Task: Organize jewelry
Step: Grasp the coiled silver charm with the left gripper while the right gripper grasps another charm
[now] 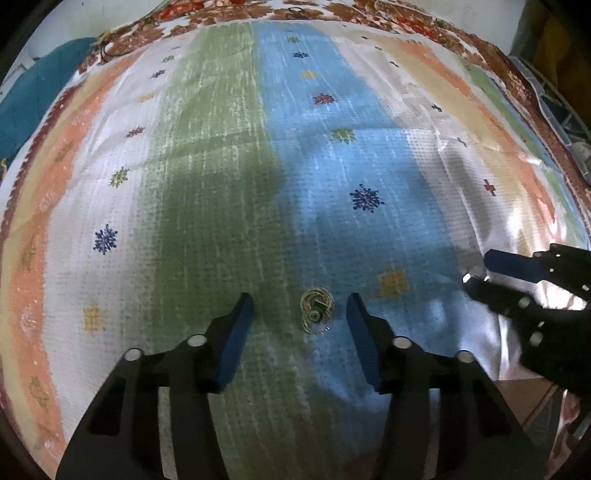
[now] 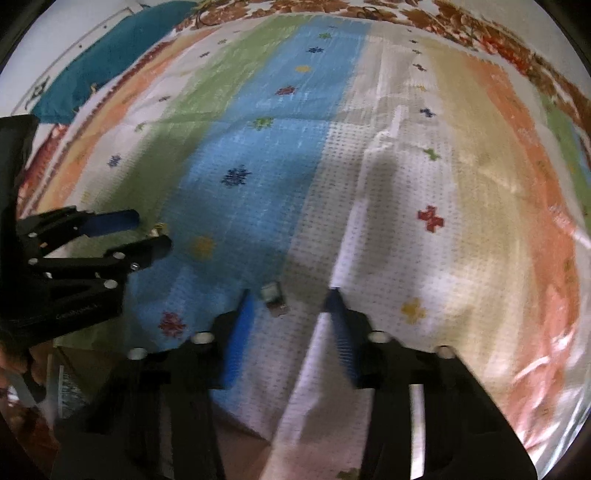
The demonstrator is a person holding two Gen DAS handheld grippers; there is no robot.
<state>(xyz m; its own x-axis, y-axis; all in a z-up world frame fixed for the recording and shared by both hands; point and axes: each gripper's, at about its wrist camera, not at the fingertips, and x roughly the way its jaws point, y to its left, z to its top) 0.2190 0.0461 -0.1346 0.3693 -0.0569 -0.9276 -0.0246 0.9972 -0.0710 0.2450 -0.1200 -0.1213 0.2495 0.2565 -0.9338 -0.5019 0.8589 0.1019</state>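
Observation:
A small gold ring-shaped jewelry piece [image 1: 316, 312] lies on the striped cloth [image 1: 221, 166], between the fingertips of my open left gripper [image 1: 300, 308]. In the right wrist view, a small silvery jewelry piece [image 2: 273, 297] lies on the cloth [image 2: 388, 184] between the fingertips of my open right gripper [image 2: 290, 301]. The same silvery piece glints next to the right gripper [image 1: 476, 271] in the left wrist view. The left gripper [image 2: 151, 232] shows at the left of the right wrist view, with the gold piece [image 2: 158, 229] partly hidden between its fingers.
The cloth has green, blue, white and orange stripes with small flower marks and a brown floral border [image 1: 332, 14]. A teal cloth [image 1: 33, 92] lies at the far left. The table's near edge and the floor [image 1: 532, 398] show at the lower right.

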